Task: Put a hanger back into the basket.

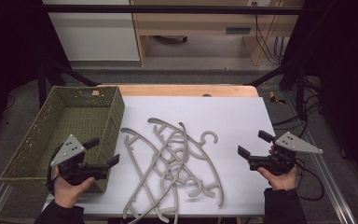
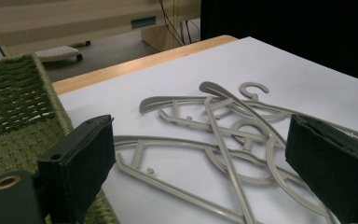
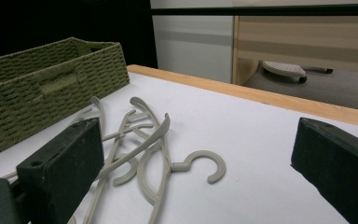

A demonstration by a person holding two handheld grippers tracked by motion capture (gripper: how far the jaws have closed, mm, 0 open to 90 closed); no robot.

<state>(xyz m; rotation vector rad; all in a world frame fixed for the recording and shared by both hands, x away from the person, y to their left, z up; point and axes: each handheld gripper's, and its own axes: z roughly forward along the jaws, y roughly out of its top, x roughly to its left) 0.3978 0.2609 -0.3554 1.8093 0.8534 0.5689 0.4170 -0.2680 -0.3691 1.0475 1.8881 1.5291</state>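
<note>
Several grey plastic clothes hangers (image 1: 177, 163) lie tangled in a loose pile on the white sheet (image 1: 233, 116) that covers the wooden bench (image 1: 186, 90), spreading from the sheet's middle toward its 6 o'clock edge in the high view. One hanger's hook (image 1: 209, 137) sticks out of the pile toward 1 o'clock; the right gripper view shows the same hook (image 3: 204, 164) lying flat on the sheet between its jaws.

At 9 o'clock from the pile stands a green woven rectangular basket (image 1: 25, 154), its long side running along the sheet's left edge, just beside the nearest hanger.

At the pile's 8 o'clock, the left gripper (image 1: 106, 152) is held in the person's left hand (image 1: 67, 189), in front of the basket's near corner, jaws pointing toward 3 o'clock at the hangers. Its jaws stand wide apart with nothing between them; in its own view the hangers (image 2: 223, 135) lie on the sheet beyond the black pads.

At the pile's 3 o'clock, the right gripper (image 1: 254, 143) is held in the person's right hand (image 1: 279, 177), near the sheet's right edge and apart from the hangers, pointing toward 9 o'clock. Its jaws too are spread wide and hold nothing.
</note>
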